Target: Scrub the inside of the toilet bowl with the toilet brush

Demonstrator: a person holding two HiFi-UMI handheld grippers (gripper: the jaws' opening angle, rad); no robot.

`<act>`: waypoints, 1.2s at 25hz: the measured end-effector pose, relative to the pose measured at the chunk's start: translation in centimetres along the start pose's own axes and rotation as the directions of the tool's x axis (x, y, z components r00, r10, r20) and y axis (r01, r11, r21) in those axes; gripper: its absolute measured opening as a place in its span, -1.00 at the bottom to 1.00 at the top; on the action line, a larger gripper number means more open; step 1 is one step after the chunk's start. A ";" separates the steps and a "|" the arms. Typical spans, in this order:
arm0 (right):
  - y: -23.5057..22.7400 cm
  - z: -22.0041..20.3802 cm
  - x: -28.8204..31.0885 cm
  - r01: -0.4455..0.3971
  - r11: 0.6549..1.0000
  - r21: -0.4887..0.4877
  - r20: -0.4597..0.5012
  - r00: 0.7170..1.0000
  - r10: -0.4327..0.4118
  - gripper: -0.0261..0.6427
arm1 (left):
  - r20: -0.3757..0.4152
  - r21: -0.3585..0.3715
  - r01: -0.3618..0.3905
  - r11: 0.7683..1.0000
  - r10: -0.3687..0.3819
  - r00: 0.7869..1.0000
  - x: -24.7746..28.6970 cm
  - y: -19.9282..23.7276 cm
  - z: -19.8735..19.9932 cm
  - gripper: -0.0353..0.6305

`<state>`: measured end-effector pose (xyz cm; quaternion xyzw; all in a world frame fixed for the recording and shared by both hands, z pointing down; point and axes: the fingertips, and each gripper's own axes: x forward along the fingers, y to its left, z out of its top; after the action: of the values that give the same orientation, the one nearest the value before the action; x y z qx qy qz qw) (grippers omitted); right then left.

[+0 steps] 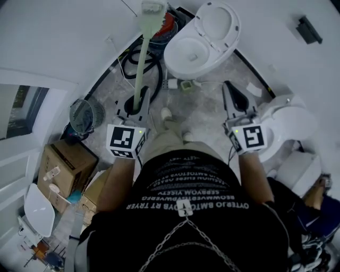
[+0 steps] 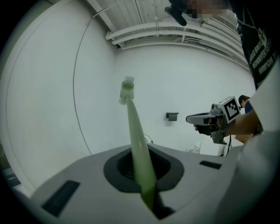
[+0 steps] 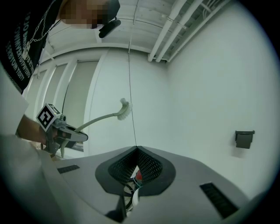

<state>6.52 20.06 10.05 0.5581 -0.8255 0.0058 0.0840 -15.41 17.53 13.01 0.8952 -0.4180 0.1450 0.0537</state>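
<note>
A pale green toilet brush points up and forward; its white bristle head (image 1: 153,8) is in the air near the wall, left of the toilet. My left gripper (image 1: 135,101) is shut on the brush handle (image 2: 141,153), and the brush head (image 2: 127,89) stands high against the white wall. The white toilet bowl (image 1: 187,53) sits ahead with its lid (image 1: 217,25) raised, apart from the brush. My right gripper (image 1: 229,87) is shut with nothing in it, its jaw tips (image 3: 136,149) meeting. Each gripper shows in the other's view: the right gripper (image 2: 210,119) and the left gripper (image 3: 61,131).
A second white toilet (image 1: 289,125) stands close on the right. A black hose (image 1: 151,66) and a red bucket (image 1: 169,25) lie left of the toilet. A small fan (image 1: 85,114) and cardboard boxes (image 1: 64,167) sit on the left. A dark holder (image 3: 244,138) hangs on the wall.
</note>
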 end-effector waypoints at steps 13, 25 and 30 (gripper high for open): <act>-1.8 1.1 6.4 0.022 0.999 0.039 0.017 1.000 -0.023 -0.92 | -0.039 0.035 0.043 0.998 -0.042 0.998 5.5 4.5 0.9 -0.89; -3.9 1.9 11.2 0.065 0.997 0.047 0.018 0.998 -0.066 -0.92 | -0.065 0.061 0.094 0.994 -0.090 0.994 10.4 8.0 1.8 -0.89; -4.6 2.8 12.9 0.100 0.994 0.035 0.014 0.995 -0.101 -0.92 | -0.047 0.103 0.113 0.988 -0.109 0.993 12.1 10.2 2.8 -0.89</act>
<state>5.65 6.15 8.73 0.6004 -0.7967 0.0113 0.0680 -15.26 1.50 13.82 0.9155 -0.3579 0.1821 0.0229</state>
